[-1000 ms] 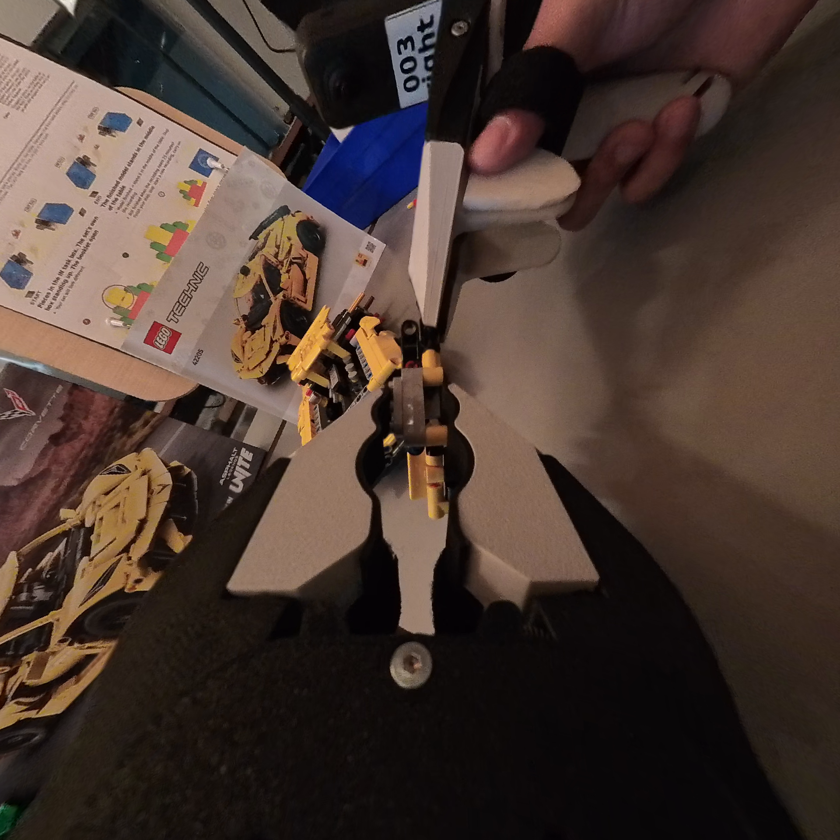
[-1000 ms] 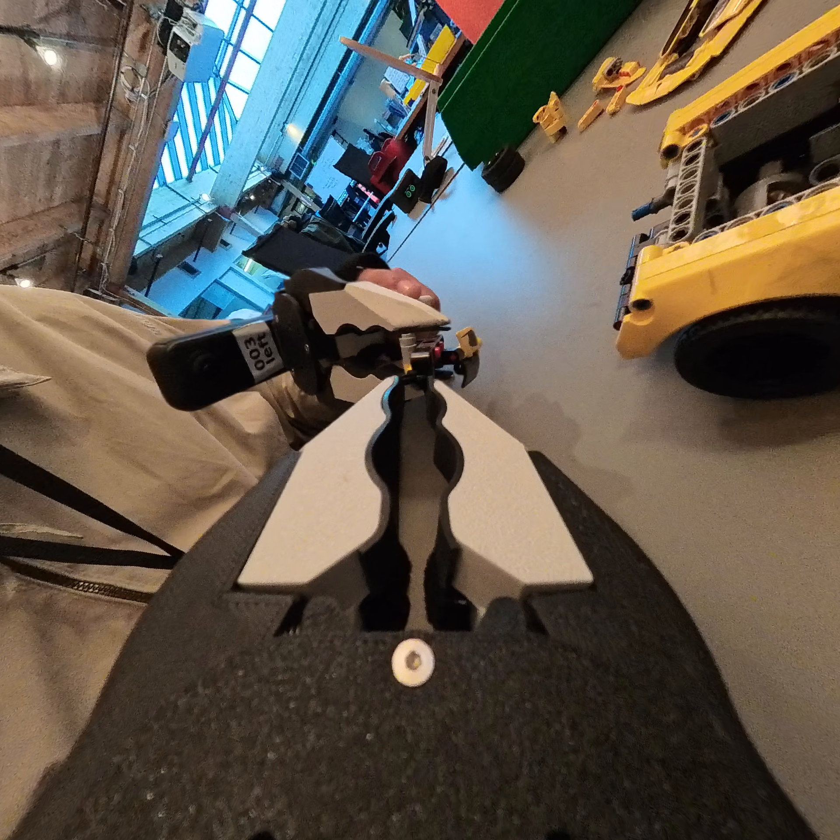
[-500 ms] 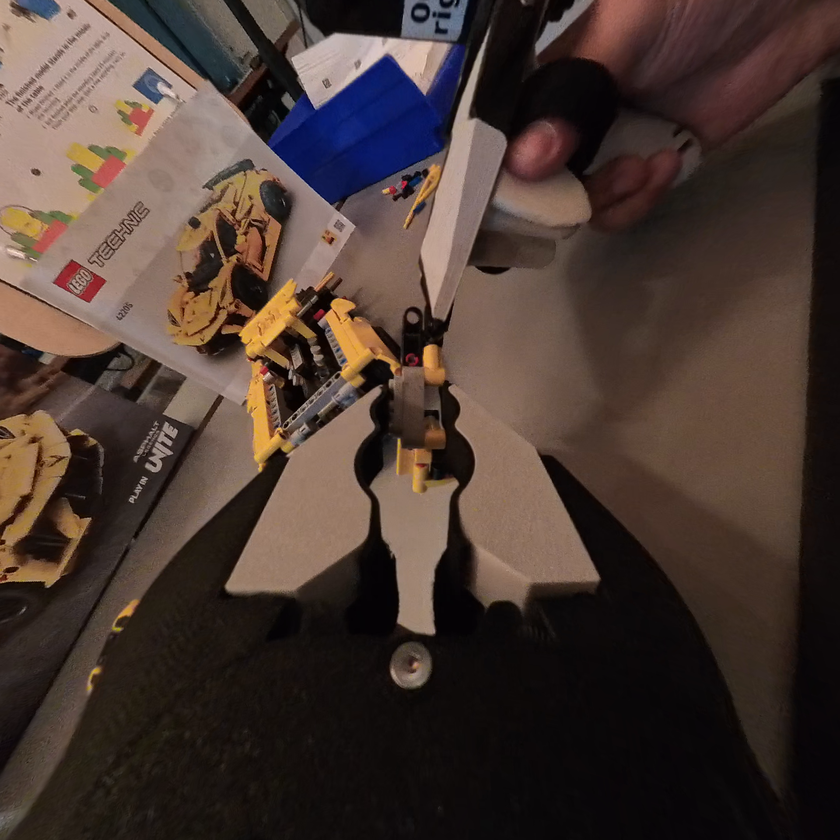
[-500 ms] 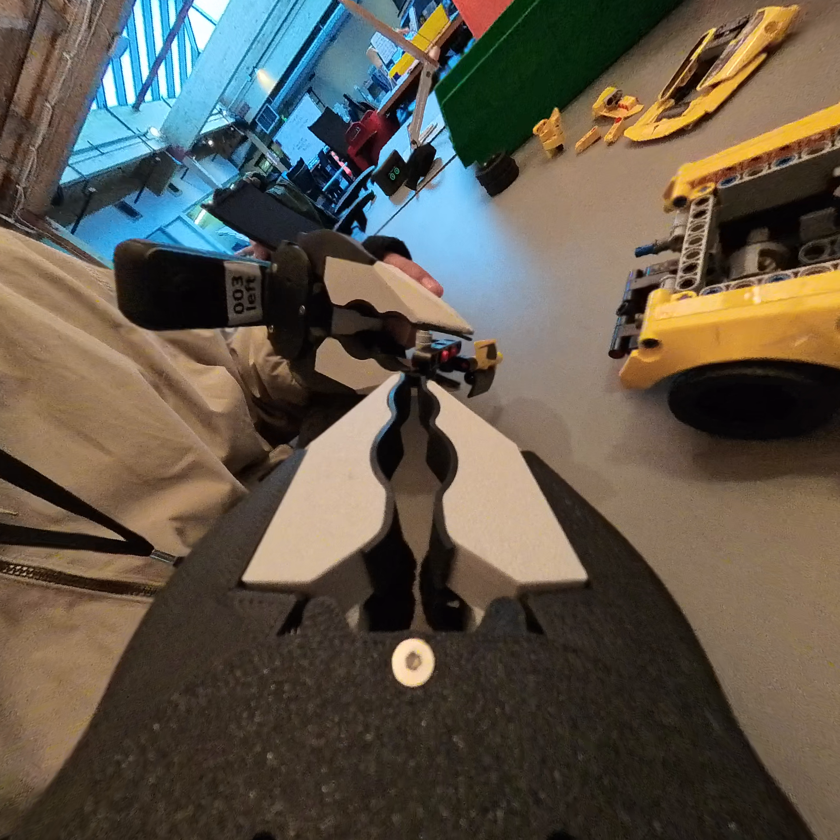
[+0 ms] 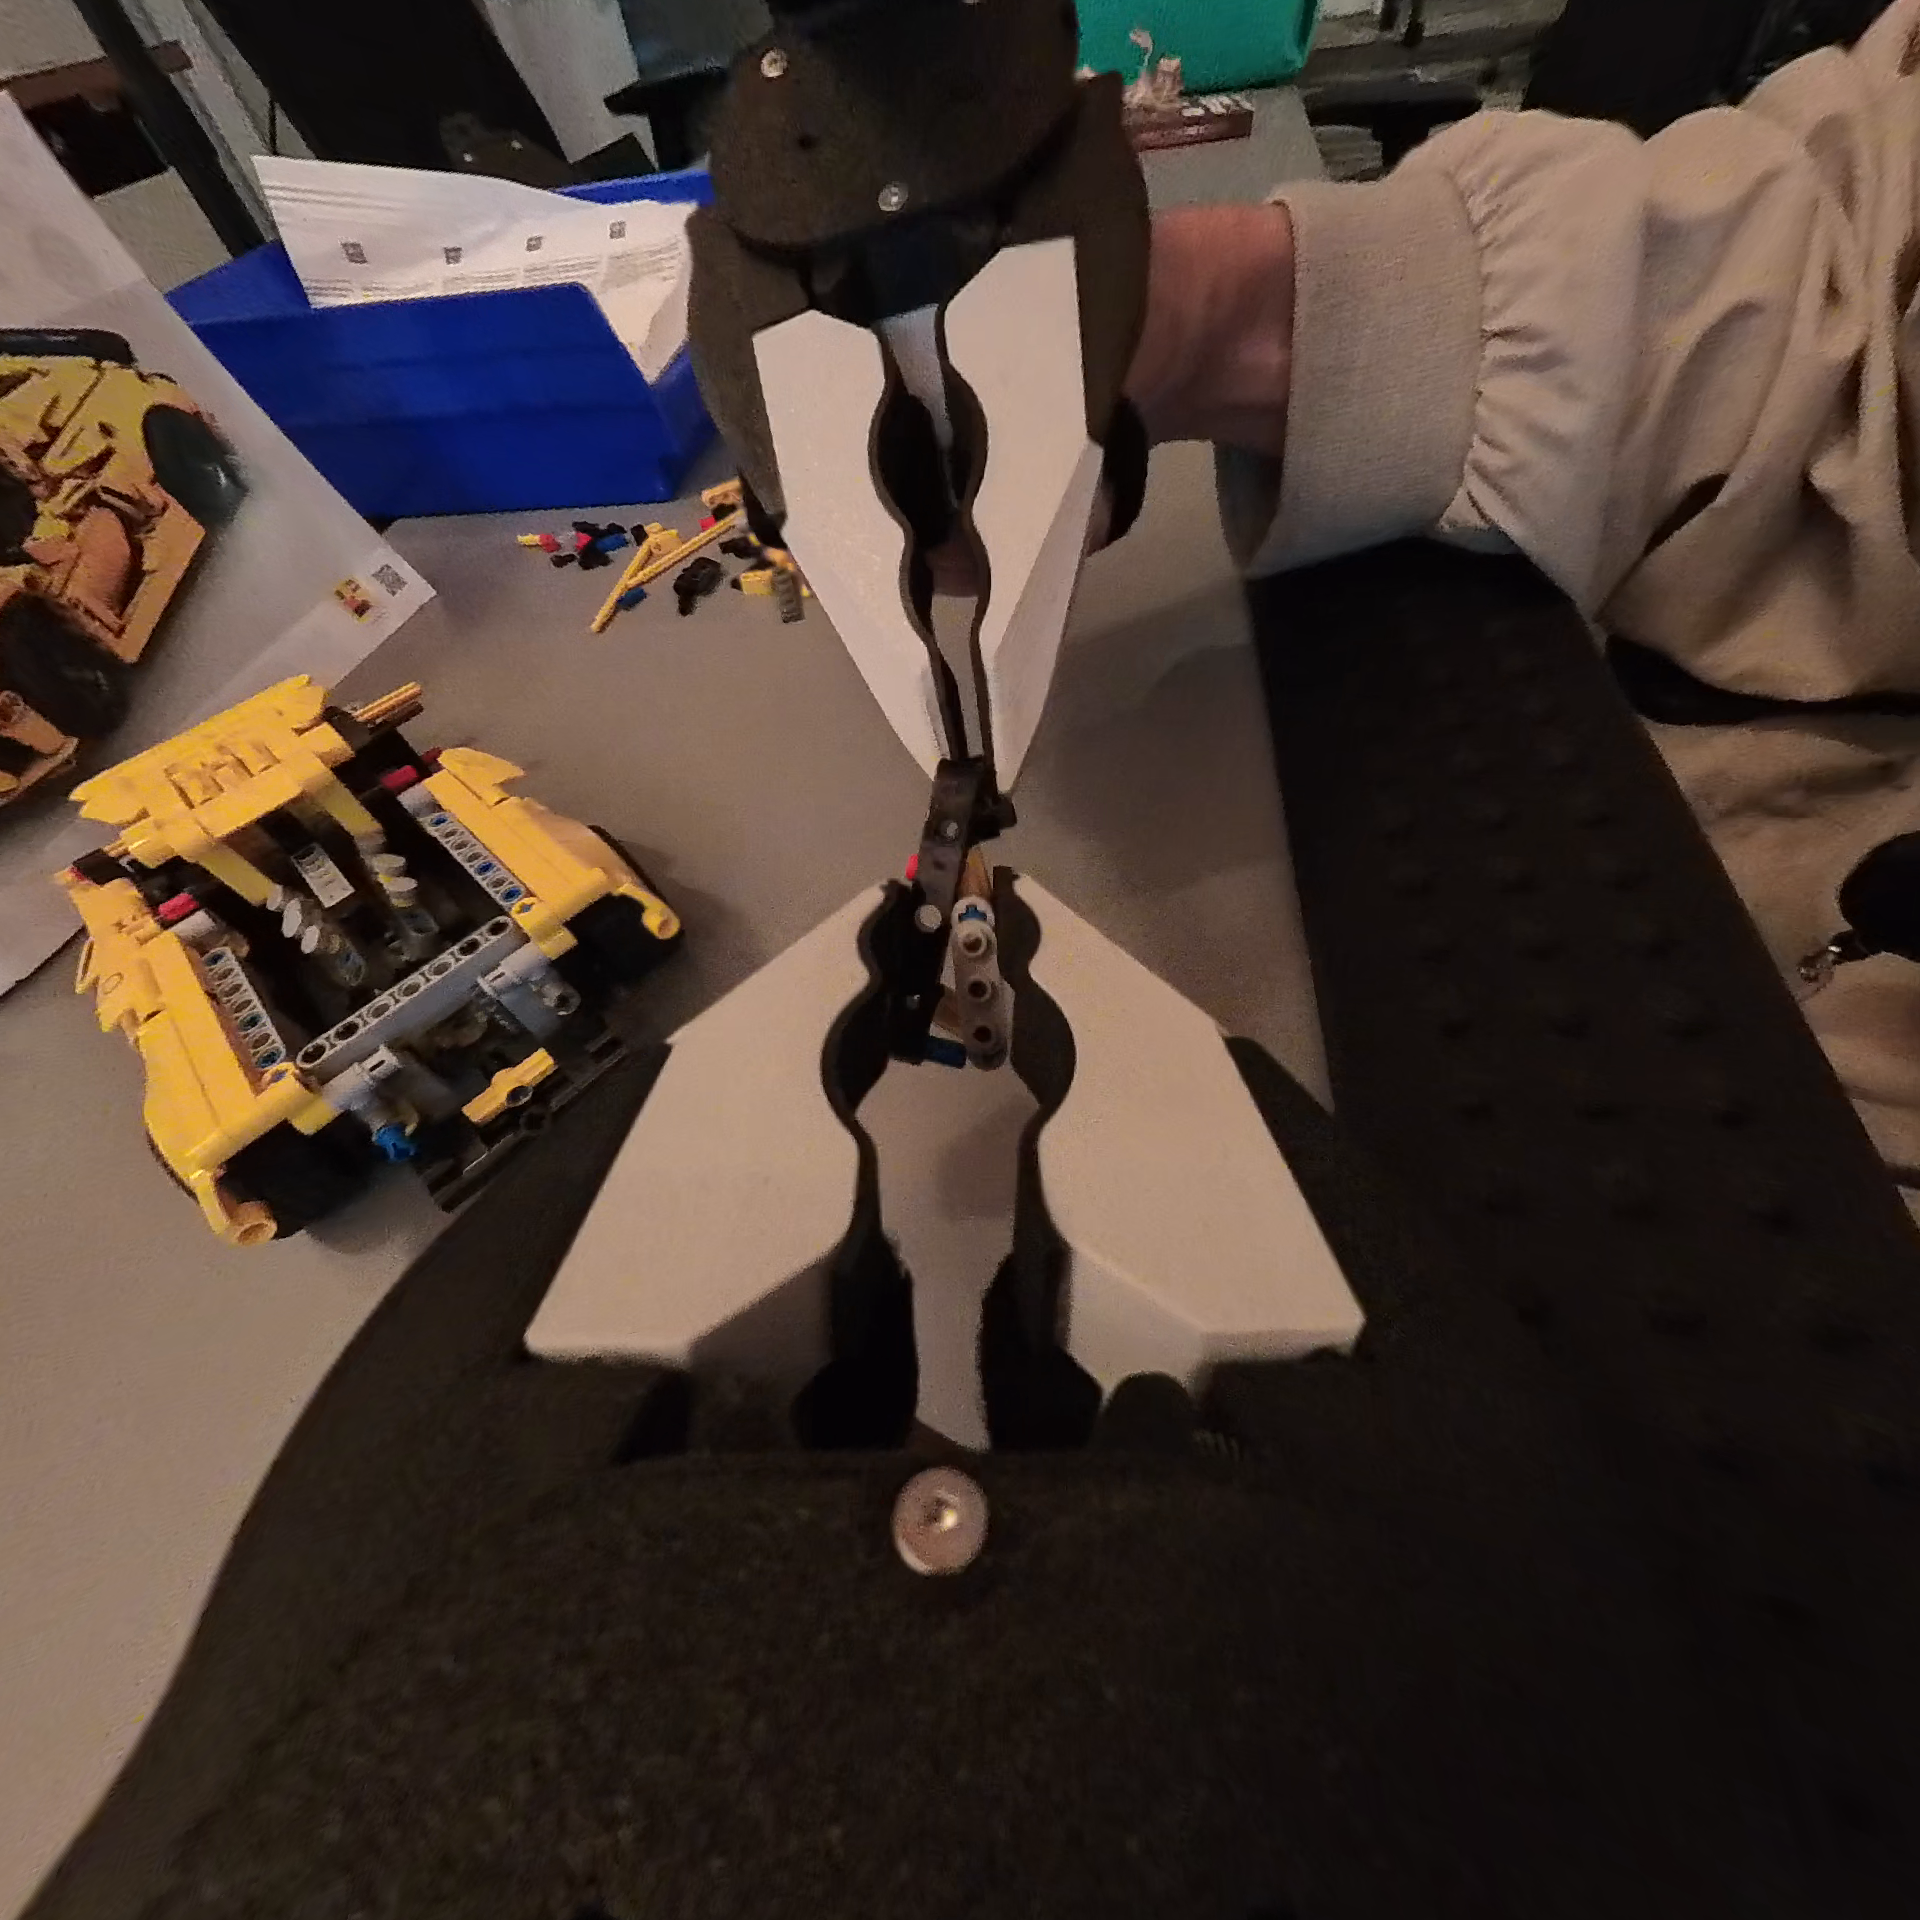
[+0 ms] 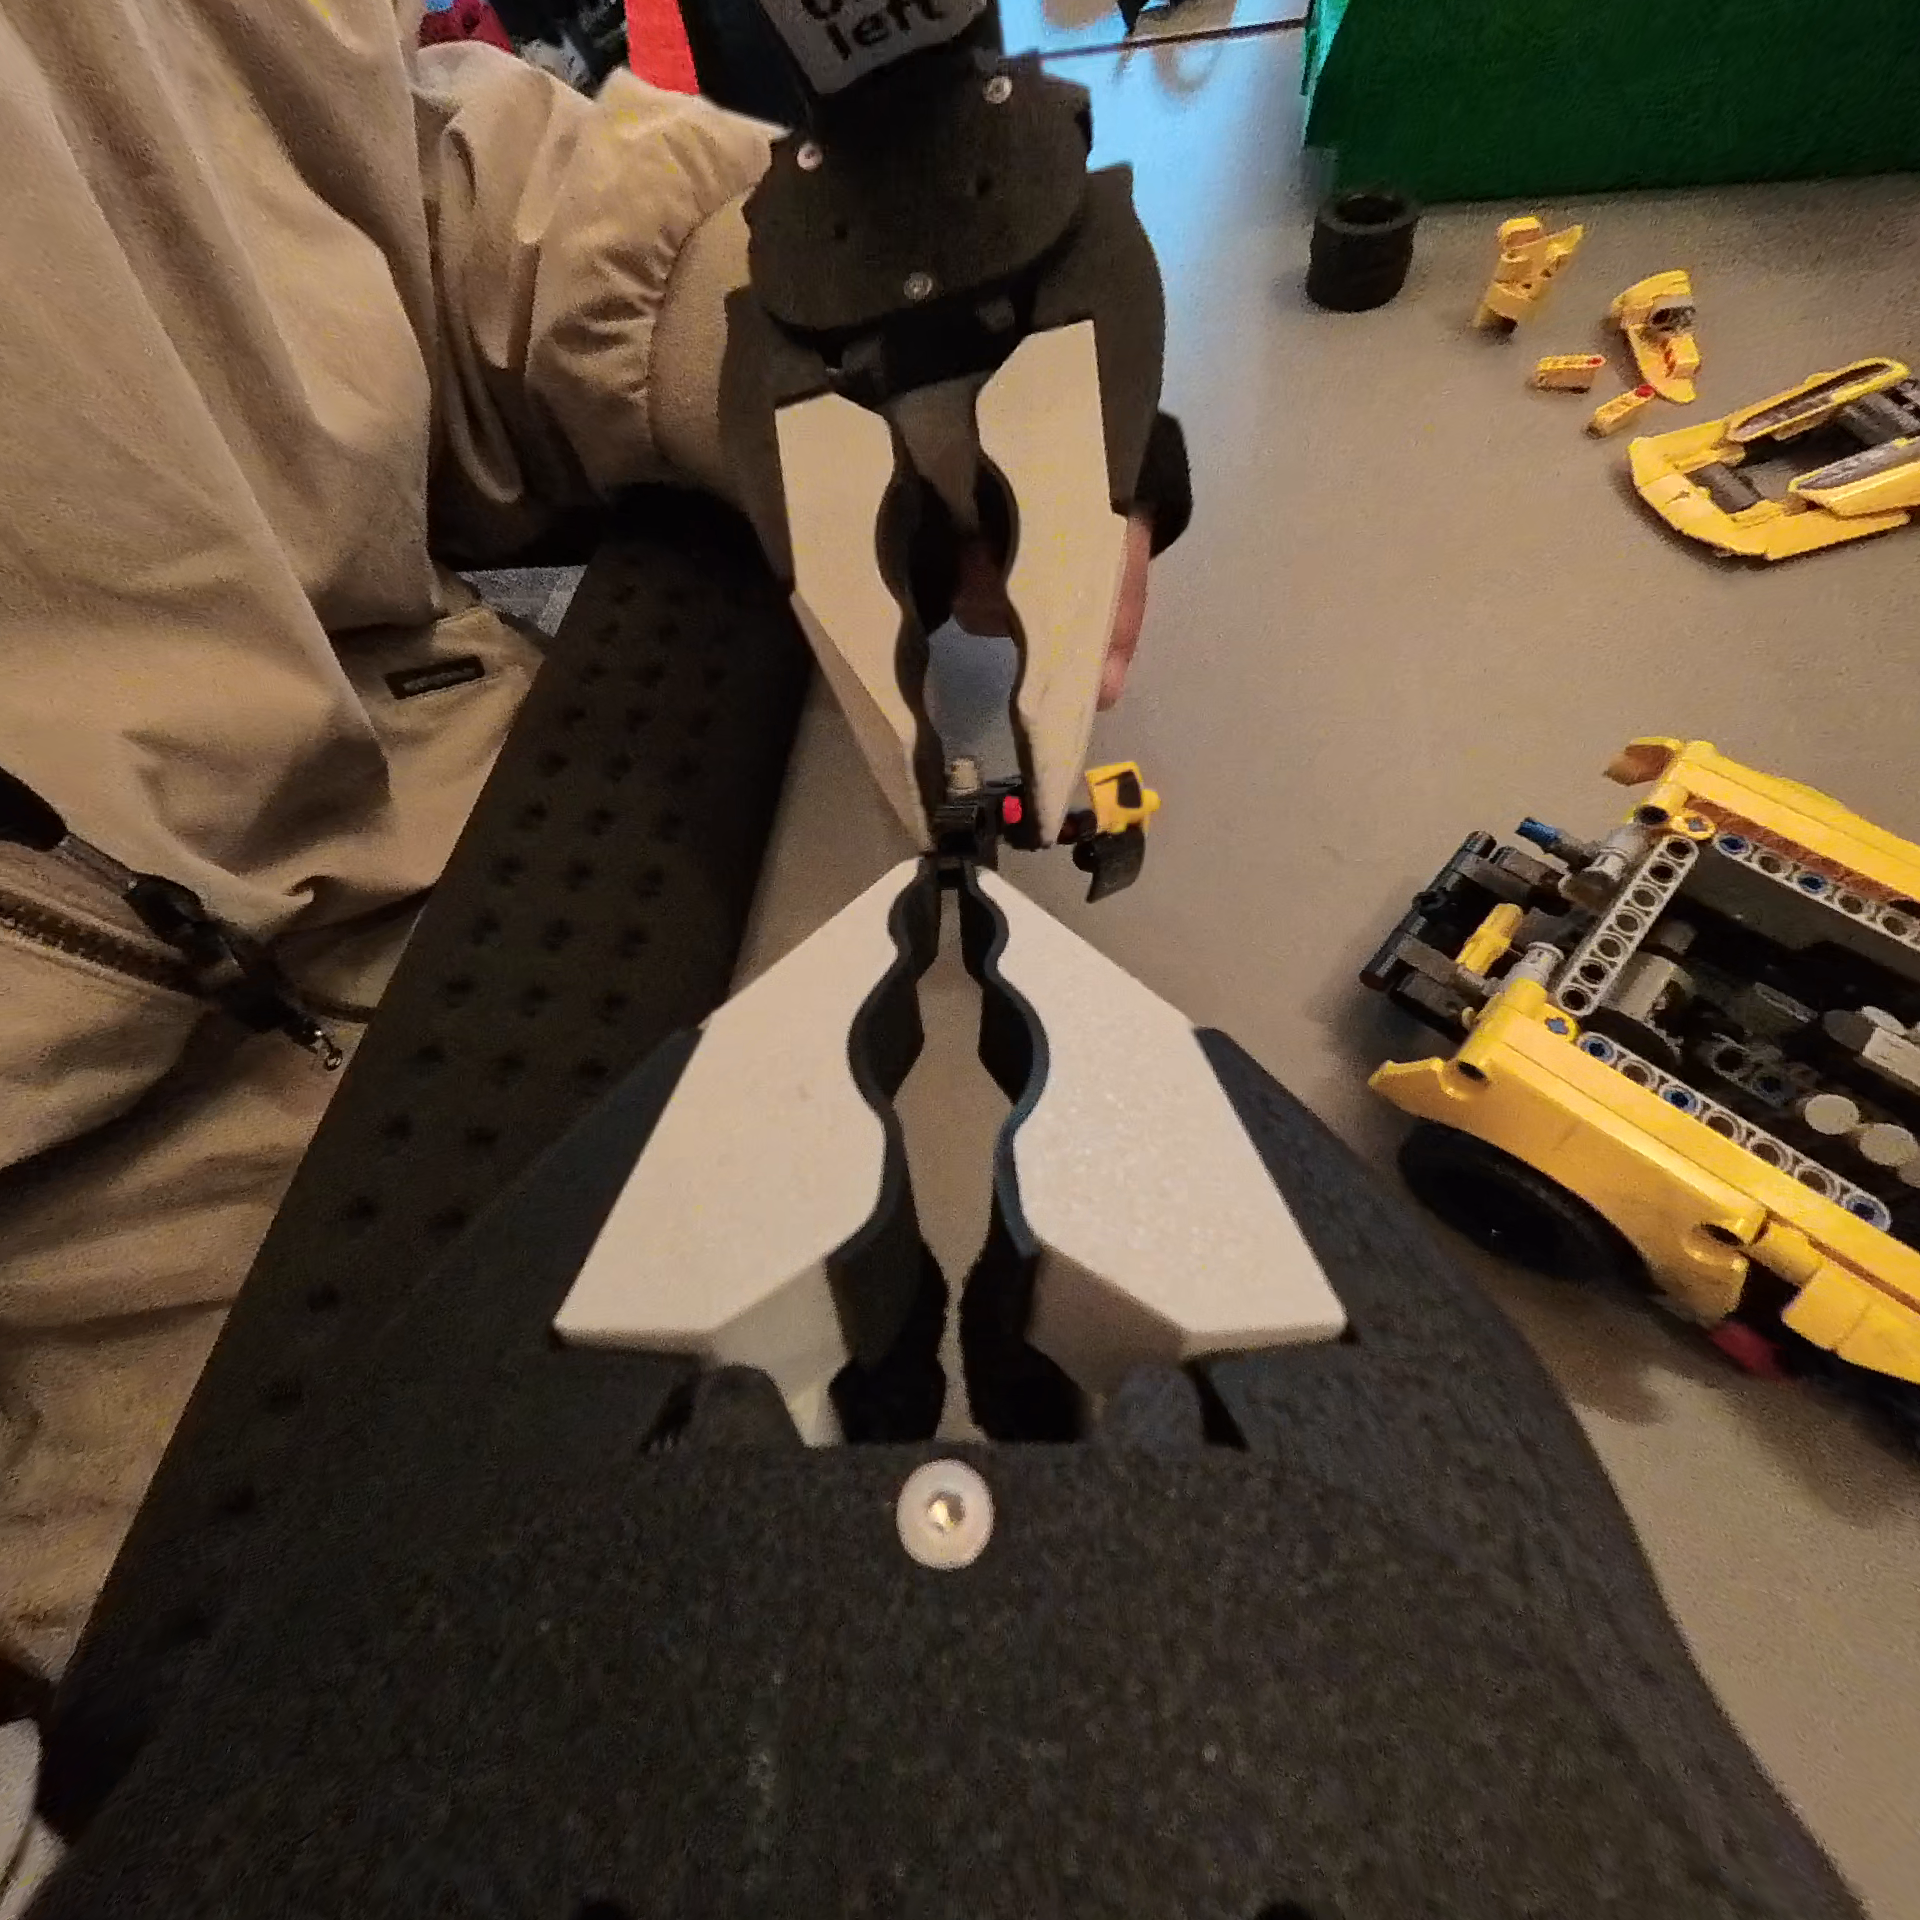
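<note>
- We work over a grey table [image 5: 748, 748], with a blue bin [image 5: 447, 395] of papers at the back and a green board [image 6: 1621, 94] across the room.
- Our left gripper [image 5: 951, 894] is clamped on a small brick sub-assembly [image 5: 951, 956] of black and grey beams with pins, held above the table.
- Our right gripper [image 6: 951, 878] meets it tip to tip, pinching the black beam end [image 6: 961, 831] of that same piece.
- The piece looks light and stiff, but we judge its pin joints could pop apart under twisting, so the flat beam sides are the best hold.
- The half-built yellow car [image 5: 343, 935] sits on the table well apart, loose parts [image 5: 665, 551] lie near the bin, and a yellow body panel [image 6: 1787, 478] and black tyre [image 6: 1361, 249] lie farther off.
</note>
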`<state>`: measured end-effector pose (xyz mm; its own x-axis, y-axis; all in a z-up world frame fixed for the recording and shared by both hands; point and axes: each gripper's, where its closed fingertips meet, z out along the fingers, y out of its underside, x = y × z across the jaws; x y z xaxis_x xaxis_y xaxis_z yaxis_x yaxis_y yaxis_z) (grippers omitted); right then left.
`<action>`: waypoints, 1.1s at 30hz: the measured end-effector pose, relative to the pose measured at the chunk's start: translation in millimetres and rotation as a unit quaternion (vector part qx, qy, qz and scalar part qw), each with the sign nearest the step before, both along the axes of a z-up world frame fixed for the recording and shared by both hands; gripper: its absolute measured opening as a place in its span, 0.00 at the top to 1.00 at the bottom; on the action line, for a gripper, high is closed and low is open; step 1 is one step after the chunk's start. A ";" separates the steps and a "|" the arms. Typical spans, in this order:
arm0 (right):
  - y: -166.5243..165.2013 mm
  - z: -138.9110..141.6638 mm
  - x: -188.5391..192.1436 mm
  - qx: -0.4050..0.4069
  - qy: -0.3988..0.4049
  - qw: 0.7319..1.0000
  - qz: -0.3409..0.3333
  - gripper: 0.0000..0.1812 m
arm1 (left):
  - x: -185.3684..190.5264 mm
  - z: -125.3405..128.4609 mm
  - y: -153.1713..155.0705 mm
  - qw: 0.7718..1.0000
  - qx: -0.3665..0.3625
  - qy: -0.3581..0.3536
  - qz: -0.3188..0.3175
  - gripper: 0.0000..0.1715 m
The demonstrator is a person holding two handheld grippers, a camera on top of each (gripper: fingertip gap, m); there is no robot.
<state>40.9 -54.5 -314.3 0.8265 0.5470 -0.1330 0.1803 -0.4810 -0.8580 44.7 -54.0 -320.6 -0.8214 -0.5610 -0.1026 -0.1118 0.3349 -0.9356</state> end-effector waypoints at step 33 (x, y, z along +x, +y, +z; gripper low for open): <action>-7.4 5.4 -6.0 0.019 0.116 0.993 0.011 0.99 | 1.3 1.6 -14.2 0.988 -0.124 0.087 -0.009 0.91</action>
